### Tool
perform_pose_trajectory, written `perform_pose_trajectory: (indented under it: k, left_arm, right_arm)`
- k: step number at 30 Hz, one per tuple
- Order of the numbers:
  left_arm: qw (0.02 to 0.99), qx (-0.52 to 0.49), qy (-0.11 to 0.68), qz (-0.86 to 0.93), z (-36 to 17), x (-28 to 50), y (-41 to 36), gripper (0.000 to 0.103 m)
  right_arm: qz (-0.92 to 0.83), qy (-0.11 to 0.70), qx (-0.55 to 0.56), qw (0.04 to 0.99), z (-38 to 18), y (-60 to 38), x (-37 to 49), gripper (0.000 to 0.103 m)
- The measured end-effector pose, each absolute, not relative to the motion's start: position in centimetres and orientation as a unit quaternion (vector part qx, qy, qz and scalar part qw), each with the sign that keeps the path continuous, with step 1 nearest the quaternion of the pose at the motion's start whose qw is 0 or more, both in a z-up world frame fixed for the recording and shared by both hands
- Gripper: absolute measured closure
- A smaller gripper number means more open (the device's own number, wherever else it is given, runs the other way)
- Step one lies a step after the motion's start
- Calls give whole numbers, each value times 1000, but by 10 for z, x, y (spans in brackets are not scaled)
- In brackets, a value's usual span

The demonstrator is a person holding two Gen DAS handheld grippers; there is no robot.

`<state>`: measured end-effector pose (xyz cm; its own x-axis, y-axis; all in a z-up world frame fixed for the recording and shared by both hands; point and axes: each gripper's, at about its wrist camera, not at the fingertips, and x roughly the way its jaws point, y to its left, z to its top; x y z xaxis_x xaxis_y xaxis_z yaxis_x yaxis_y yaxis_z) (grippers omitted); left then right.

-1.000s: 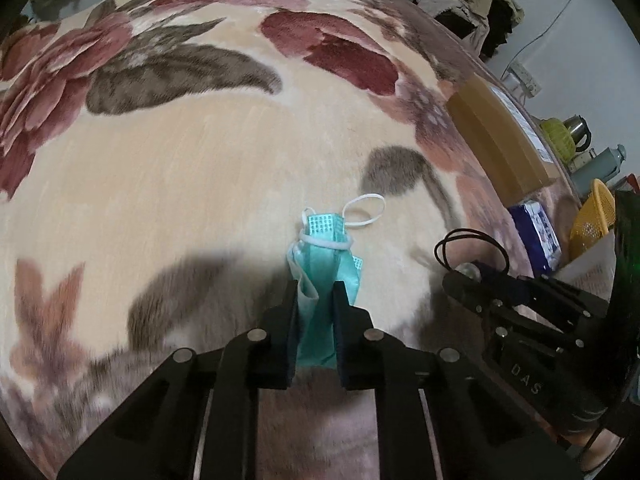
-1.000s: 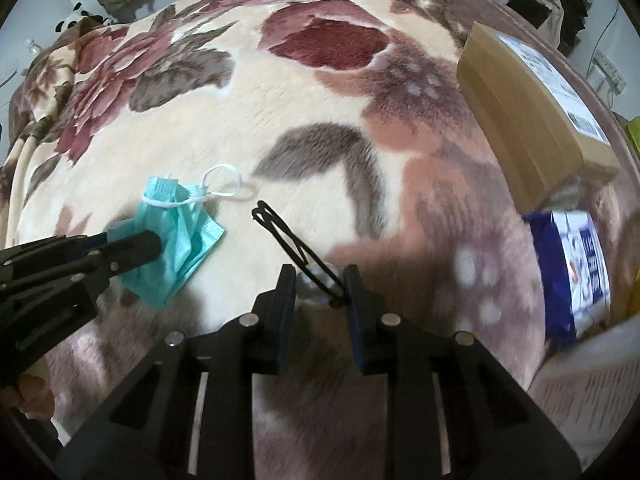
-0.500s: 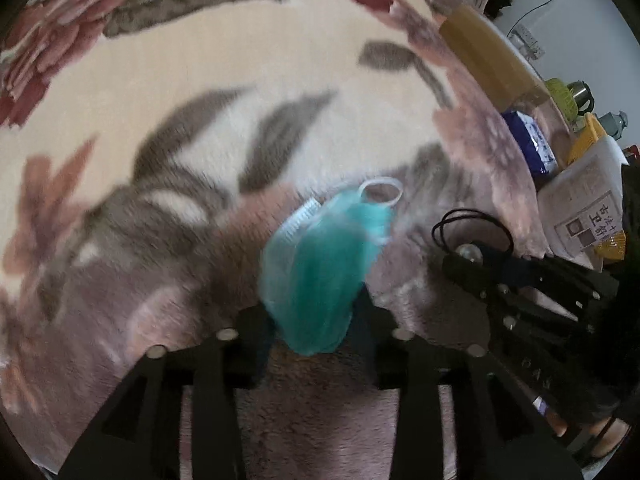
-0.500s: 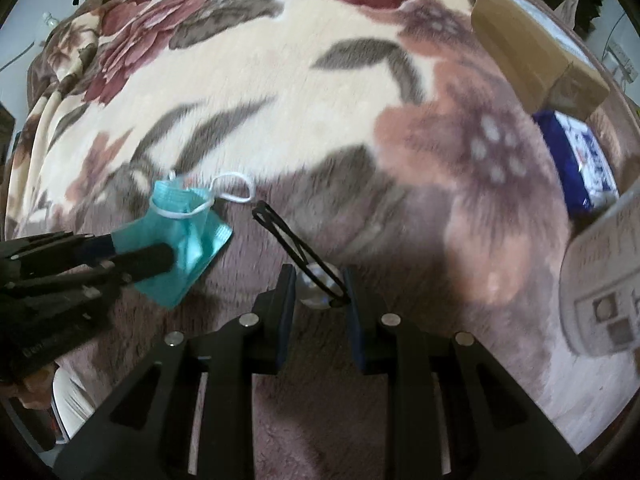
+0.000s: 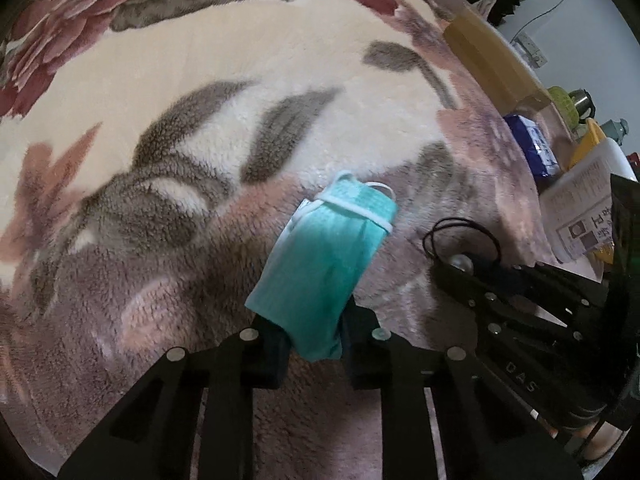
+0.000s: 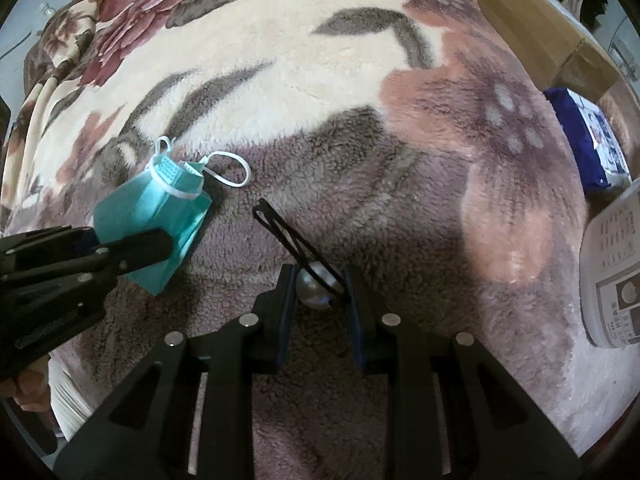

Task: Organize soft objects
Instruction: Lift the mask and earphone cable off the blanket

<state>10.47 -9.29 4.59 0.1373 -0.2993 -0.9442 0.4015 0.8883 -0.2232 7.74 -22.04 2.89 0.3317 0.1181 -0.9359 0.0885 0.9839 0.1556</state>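
Left gripper (image 5: 314,332): I have its jaws clamped on the lower end of the folded face mask (image 5: 326,264). They have just been closing, with the mask between them.
Right gripper (image 6: 320,292): I have it pinched on a black hair tie (image 6: 298,242) with a silvery bead (image 6: 314,290). The bead sits between the pads and the loop sticks out ahead.
Face mask, place: hanging in my left grip over the floral fleece blanket (image 5: 192,92). Whether its far end touches the pile I cannot tell.
Face mask, long axis: it runs straight out from the left fingertips, away and a little right in the left wrist view. The white ear loops (image 6: 230,170) are wound round the far end.
Hair tie, place: in my right grip just above the blanket. Its long axis slants up-left in the right wrist view, towards the mask.
Key relation: both items lie directly ahead of their own grippers, side by side and near but apart. The mask is left of the tie. Neither hand needs to reach across.
Likely next move: I judge it to be setting both down together, so clearance between the two loops matters.
Surroundings: cardboard box (image 6: 540,28), blue packet (image 6: 592,140) and printed paper (image 6: 616,264) at the right edge, well apart from both grips.
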Motion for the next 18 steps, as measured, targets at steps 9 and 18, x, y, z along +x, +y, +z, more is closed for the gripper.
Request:
perform_pose_trajectory:
  k: [9, 18]
  left_arm:
    - [766, 38, 596, -238, 77, 89, -91, 84]
    - [774, 52, 583, -239, 93, 61, -100, 84]
  right_arm:
    - [6, 560, 88, 824, 56, -217, 65, 78]
    - [-3, 549, 87, 831, 70, -216, 36, 78]
